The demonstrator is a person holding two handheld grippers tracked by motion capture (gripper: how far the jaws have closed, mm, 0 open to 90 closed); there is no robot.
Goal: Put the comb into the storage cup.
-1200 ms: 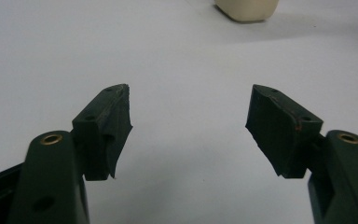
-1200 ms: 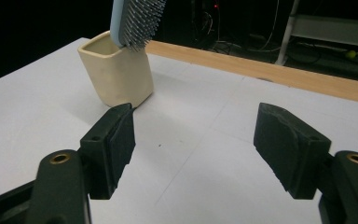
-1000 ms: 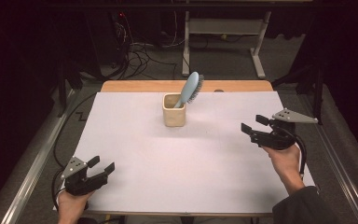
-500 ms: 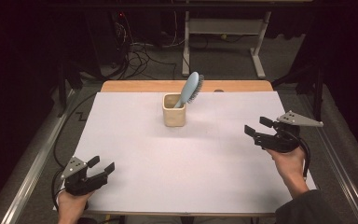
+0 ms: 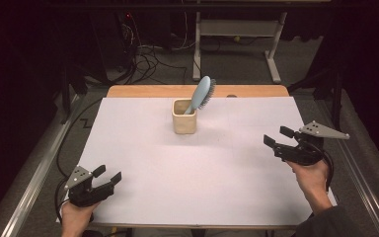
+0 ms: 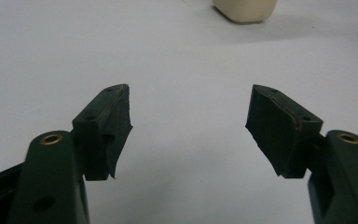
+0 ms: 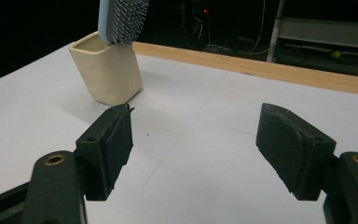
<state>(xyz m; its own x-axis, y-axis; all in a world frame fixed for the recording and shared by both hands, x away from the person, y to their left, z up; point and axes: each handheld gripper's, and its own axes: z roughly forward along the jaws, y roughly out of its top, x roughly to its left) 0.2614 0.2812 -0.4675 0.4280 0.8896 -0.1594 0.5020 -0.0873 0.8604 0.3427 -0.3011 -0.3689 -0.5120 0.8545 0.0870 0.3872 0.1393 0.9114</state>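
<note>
A cream square cup [image 5: 184, 121] stands at the far middle of the white table top [image 5: 187, 177]. A light-blue hairbrush [image 5: 202, 94] leans in it, head up and tilted right. My left gripper [image 5: 109, 174] rests at the near left corner, jaws open and empty, pointing toward the cup. In the left gripper view its jaws [image 6: 189, 93] stand wide over bare white surface, with the cup [image 6: 245, 10] far ahead. My right gripper [image 5: 275, 136] hovers at the right edge, open and empty. In the right gripper view [image 7: 196, 109] the cup [image 7: 107, 72] and brush bristles [image 7: 121, 18] lie ahead left.
A wooden strip [image 5: 246, 91] runs along the table's far edge. Metal rails [image 5: 34, 173] flank both sides. Cables [image 5: 148, 54] and a white stand's legs [image 5: 274, 59] sit on the dark floor beyond the table.
My right gripper has drifted a little to the right and toward the near edge. The left gripper, the cup and the brush have not moved.
</note>
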